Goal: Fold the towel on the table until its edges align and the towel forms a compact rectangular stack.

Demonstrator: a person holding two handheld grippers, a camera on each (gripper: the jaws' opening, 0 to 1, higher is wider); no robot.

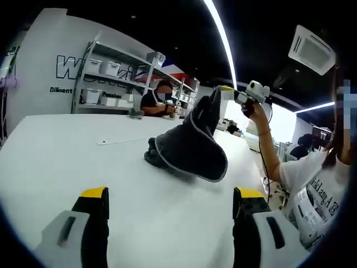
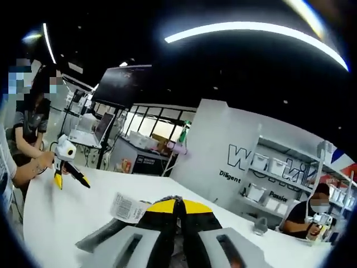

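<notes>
In the left gripper view, your left hand-held gripper rises from the bottom edge with its two yellow-tipped jaws spread wide apart and nothing between them, just above the white table. Beyond the jaws, near the middle of the table, the dark towel with its pale edging is partly lifted: one end lies bunched on the table and the other is drawn up to a peak toward the upper right. At that peak your right hand-held gripper holds the raised corner, with your hand and forearm behind it. In the right gripper view, the right hand-held gripper's yellow-tipped jaws are pressed together on dark cloth, and a white label of the towel hangs just to their left. Further across the table in that view, the left hand-held gripper rests low over the surface in your other hand. In the distance, a seated person works at the far side of the table, in front of white shelves holding boxes.
</notes>
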